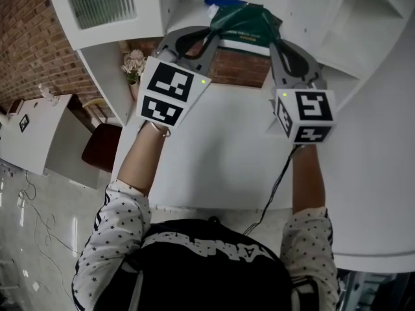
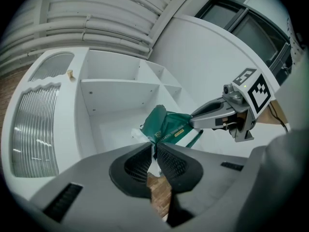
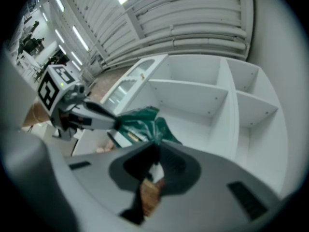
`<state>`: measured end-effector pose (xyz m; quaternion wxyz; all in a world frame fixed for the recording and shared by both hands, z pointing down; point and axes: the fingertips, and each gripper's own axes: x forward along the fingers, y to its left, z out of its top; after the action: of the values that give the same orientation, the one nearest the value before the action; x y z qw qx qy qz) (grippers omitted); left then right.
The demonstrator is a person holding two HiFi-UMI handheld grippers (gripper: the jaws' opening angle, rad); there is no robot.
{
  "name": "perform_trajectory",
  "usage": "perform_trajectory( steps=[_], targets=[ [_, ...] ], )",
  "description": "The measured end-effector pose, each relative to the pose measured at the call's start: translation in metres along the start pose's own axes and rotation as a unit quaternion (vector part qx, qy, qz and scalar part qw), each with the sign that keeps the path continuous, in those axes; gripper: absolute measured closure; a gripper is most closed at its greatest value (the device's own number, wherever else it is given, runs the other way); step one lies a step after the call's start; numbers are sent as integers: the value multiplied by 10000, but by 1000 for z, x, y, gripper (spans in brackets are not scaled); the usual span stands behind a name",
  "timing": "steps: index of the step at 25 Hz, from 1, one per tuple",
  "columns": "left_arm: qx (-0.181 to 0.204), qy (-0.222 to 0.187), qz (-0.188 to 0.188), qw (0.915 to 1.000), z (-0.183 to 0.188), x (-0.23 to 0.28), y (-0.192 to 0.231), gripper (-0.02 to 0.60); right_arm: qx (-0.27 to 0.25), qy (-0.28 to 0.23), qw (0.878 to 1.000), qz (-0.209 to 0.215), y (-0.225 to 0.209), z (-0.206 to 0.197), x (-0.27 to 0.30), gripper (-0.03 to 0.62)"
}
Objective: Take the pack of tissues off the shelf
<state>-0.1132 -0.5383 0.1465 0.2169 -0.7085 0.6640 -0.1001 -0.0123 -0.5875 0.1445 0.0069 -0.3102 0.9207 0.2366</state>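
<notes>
The left hand-held gripper [image 2: 154, 151] is clamped on one end of the green pack of tissues [image 2: 166, 124], and the right hand-held gripper [image 3: 157, 153] pinches the opposite end. The pack hangs between them at the mouth of the white shelf [image 2: 120, 88]. It looks light, soft and crinkly (slippery film), so the gathered end seams seem the surest hold.

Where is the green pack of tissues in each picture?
Head view: the green pack of tissues is at the top centre.
Left gripper view: the pack is in the centre, pinched just above the jaws.
Right gripper view: the pack is left of centre, above the jaws.
Shared landmark: the white shelf behind it.
</notes>
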Motion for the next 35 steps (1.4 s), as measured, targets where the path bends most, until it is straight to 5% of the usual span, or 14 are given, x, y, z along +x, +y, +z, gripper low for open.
perform_trajectory(
  steps=[11, 35],
  targets=[
    [2, -56, 123, 9999, -18, -31, -22, 520, 189, -206, 9994, -211, 29, -20, -30, 540],
    [-368, 423, -66, 9984, -93, -81, -73, 520, 490, 263, 9980, -285, 96, -87, -80, 542]
  ],
)
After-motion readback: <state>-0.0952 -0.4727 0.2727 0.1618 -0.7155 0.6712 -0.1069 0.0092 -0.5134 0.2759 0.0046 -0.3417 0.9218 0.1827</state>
